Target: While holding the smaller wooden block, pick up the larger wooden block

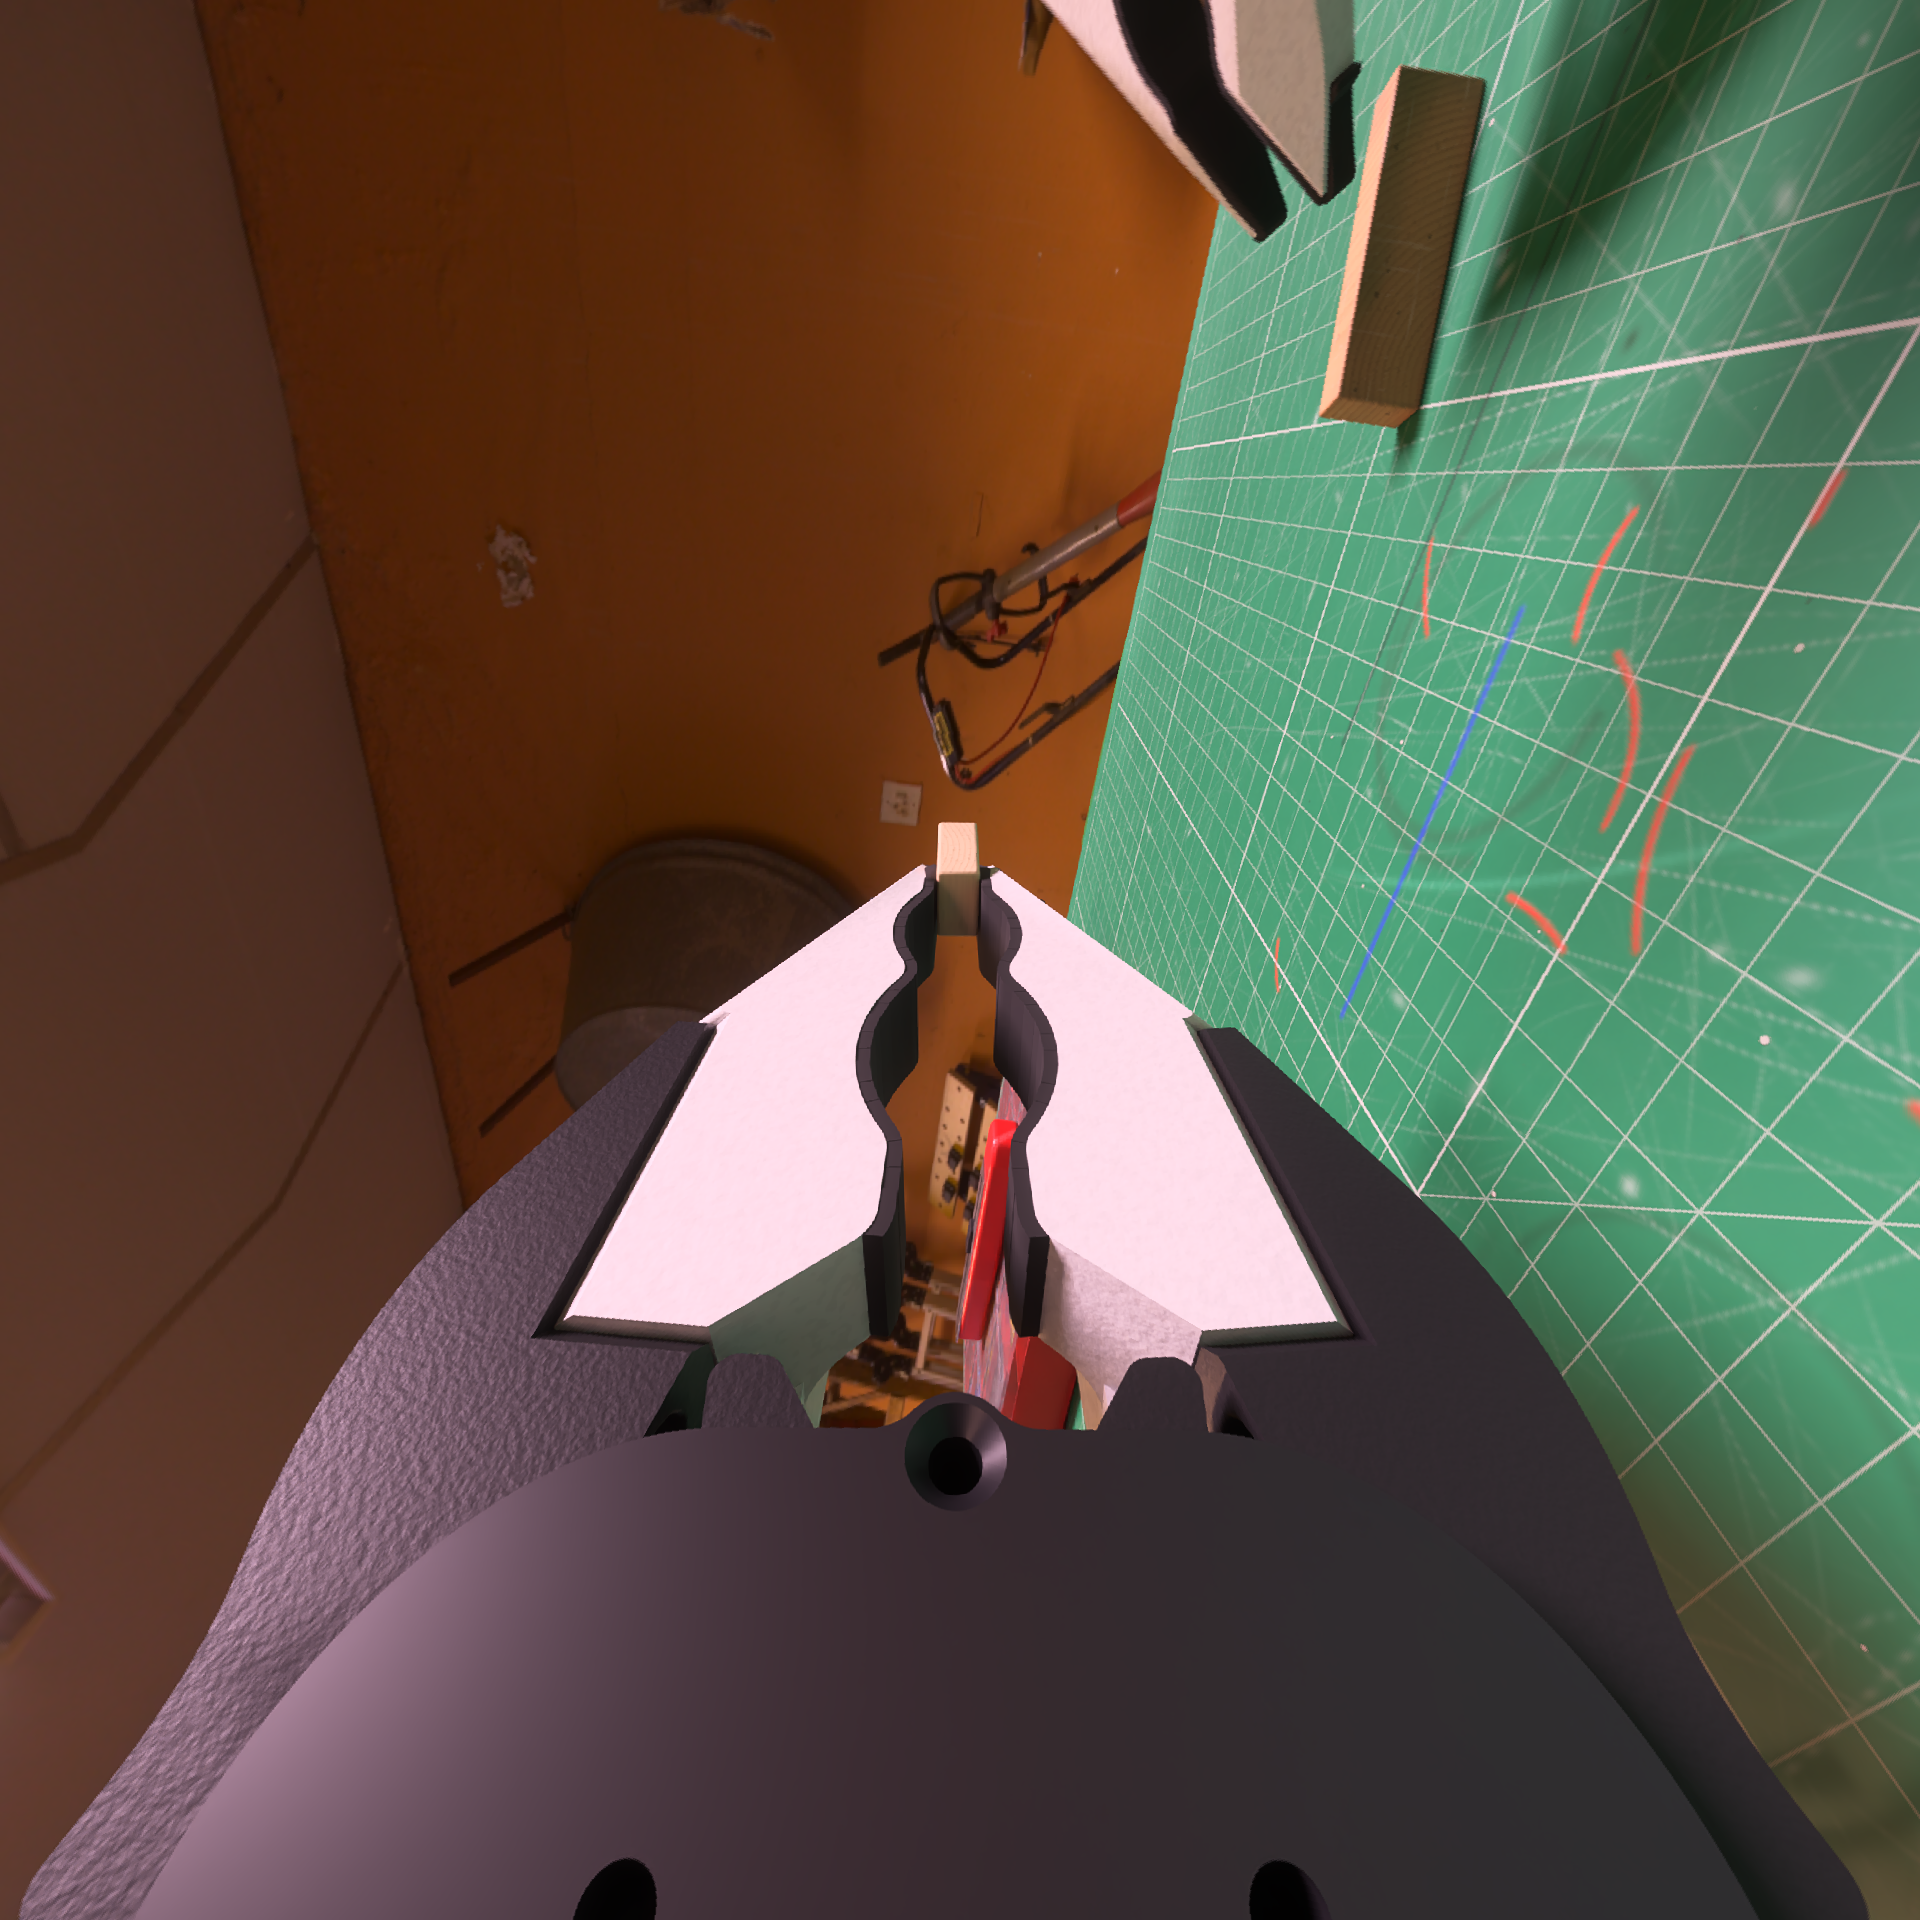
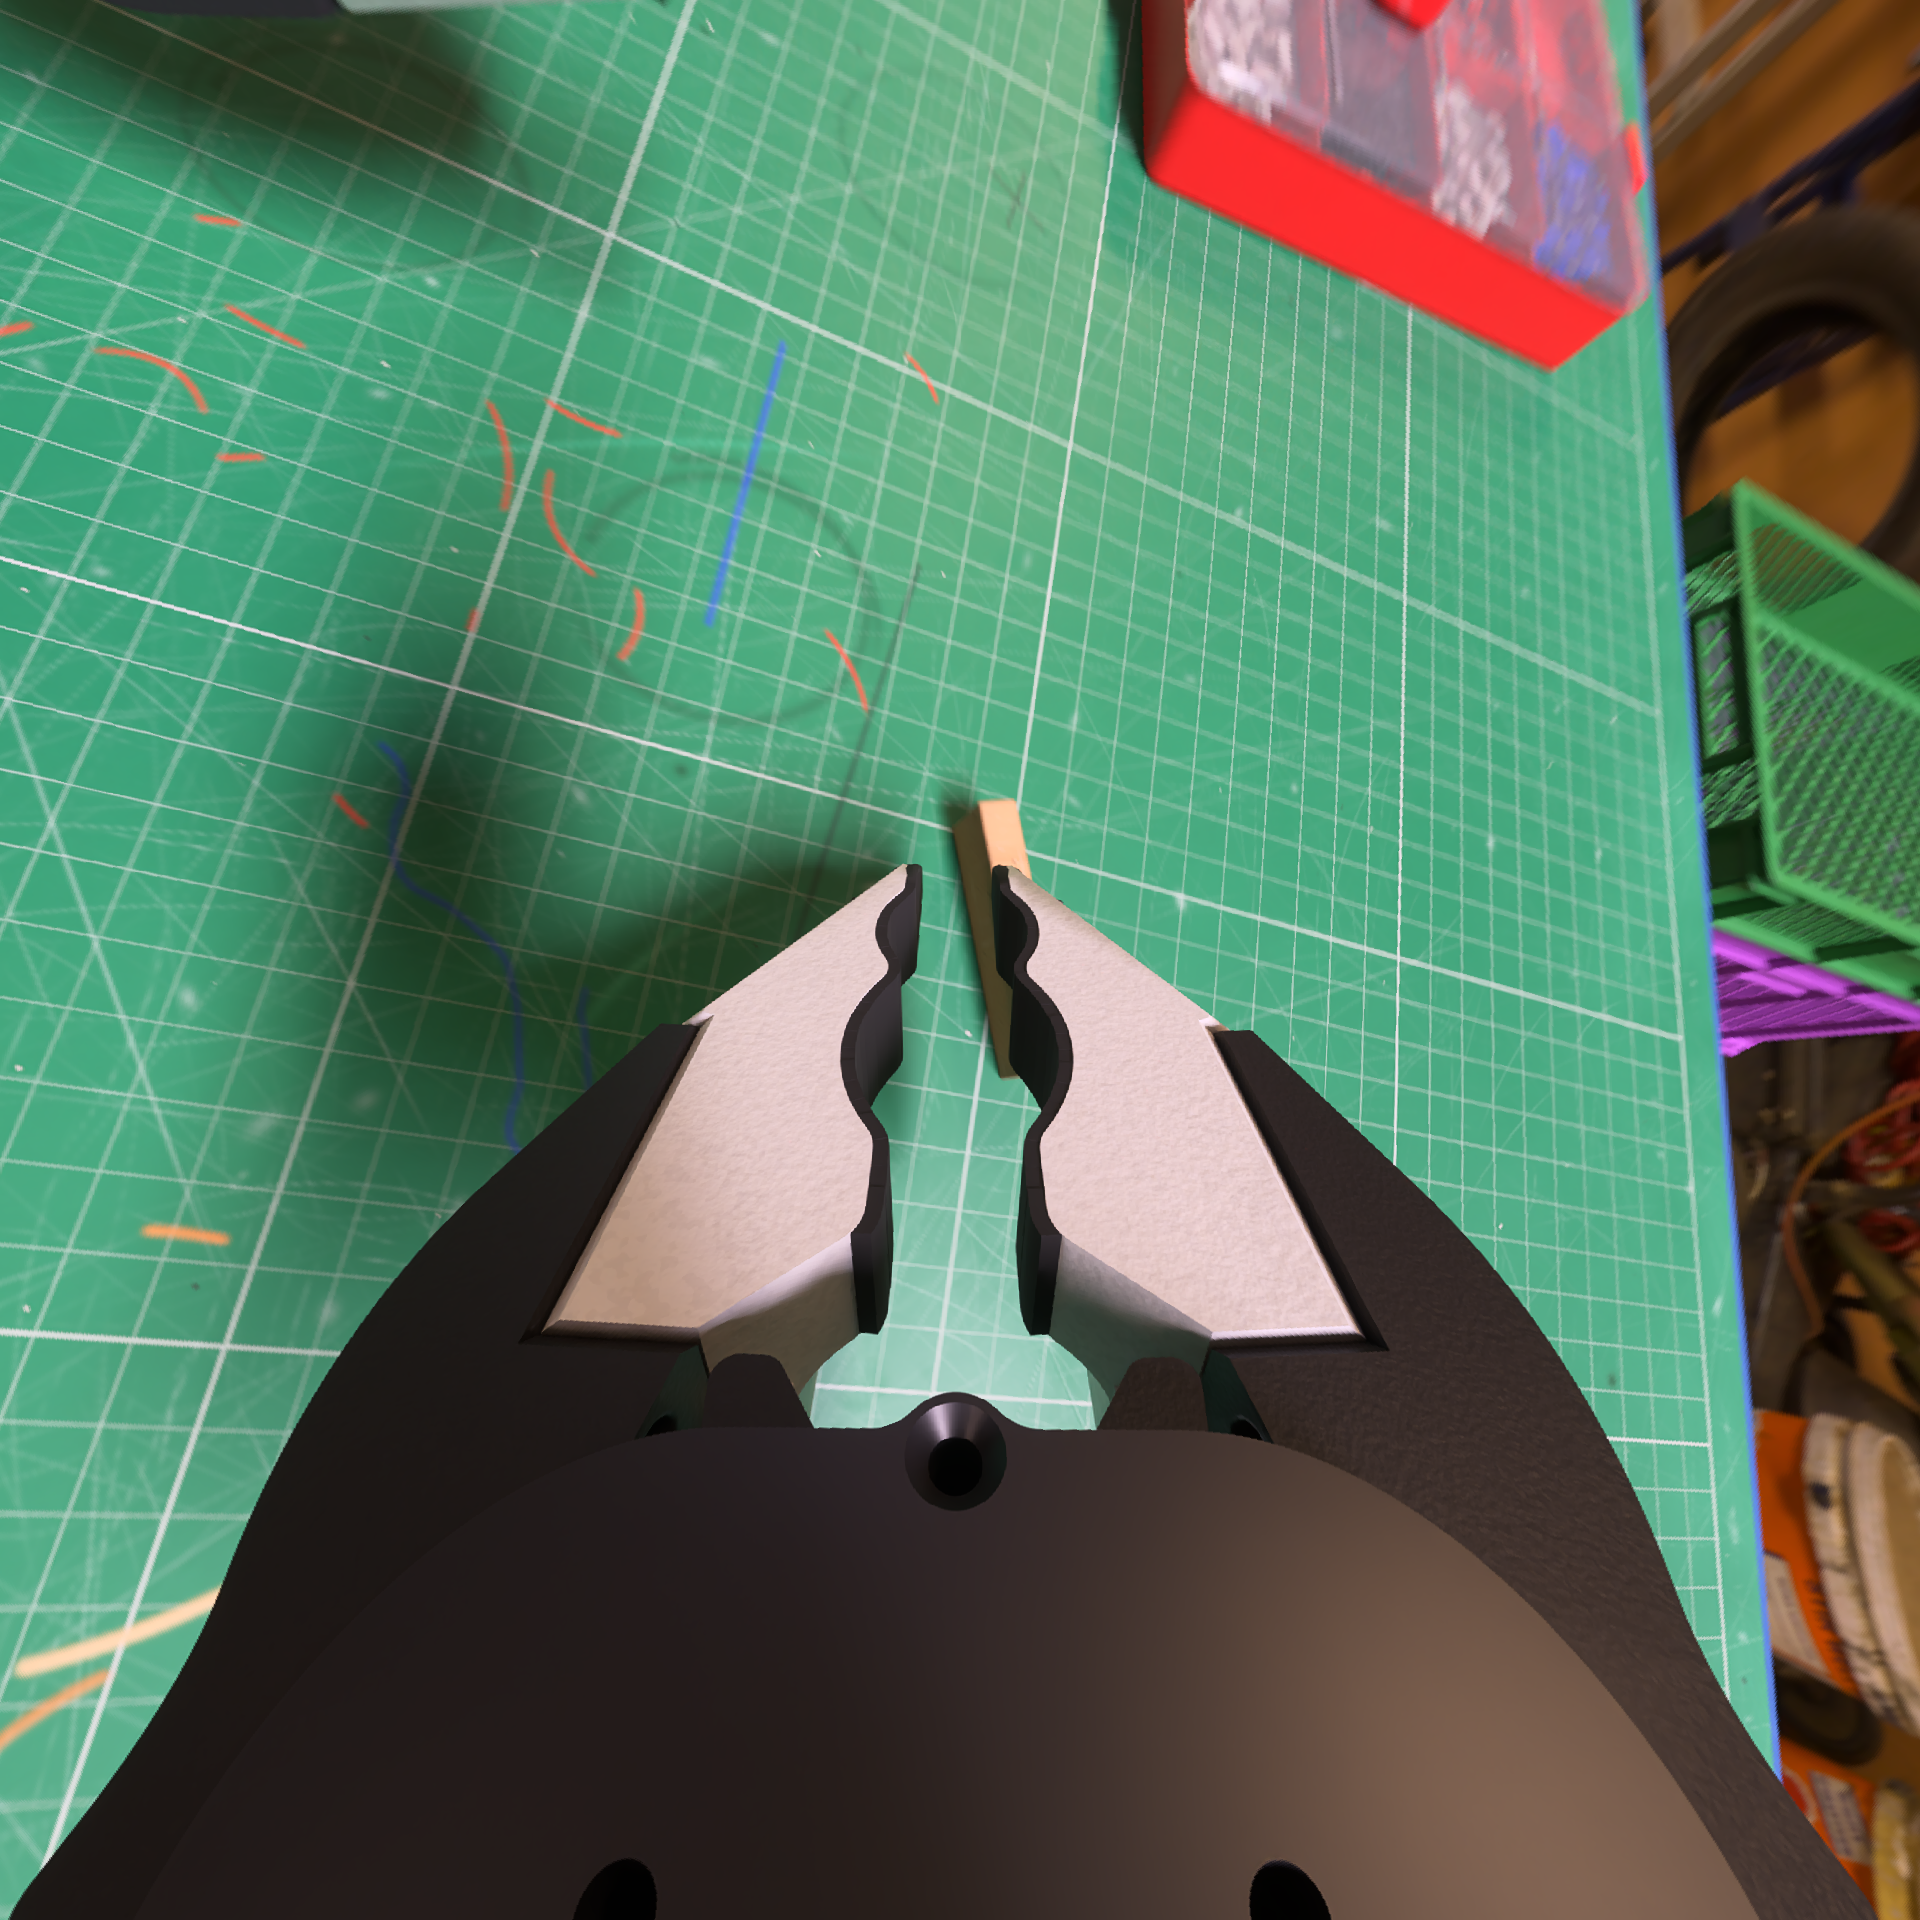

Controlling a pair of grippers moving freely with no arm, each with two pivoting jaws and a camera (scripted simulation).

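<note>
The left gripper (image 1: 957, 883) pinches the small block (image 1: 956, 871) clear of the table (image 2: 1351, 727), while the right gripper (image 2: 956, 883), open, straddles the large block (image 2: 992, 914) for grasping.

I count two wooden blocks: one smaller wooden block (image 1: 956, 878), pinched at the tips of my left gripper (image 1: 956, 883), and one larger wooden block (image 1: 1403, 244) lying on the desk (image 1: 1558, 935). Grippers: two, the left and my right gripper (image 2: 956, 883), each with two fingers. One green cutting mat covers the desk. One red parts box (image 2: 1382, 197) sits on the mat. Off the desk edge I log two mesh crates: one green crate (image 2: 1808, 727) stacked on one purple crate (image 2: 1808, 992).
</note>
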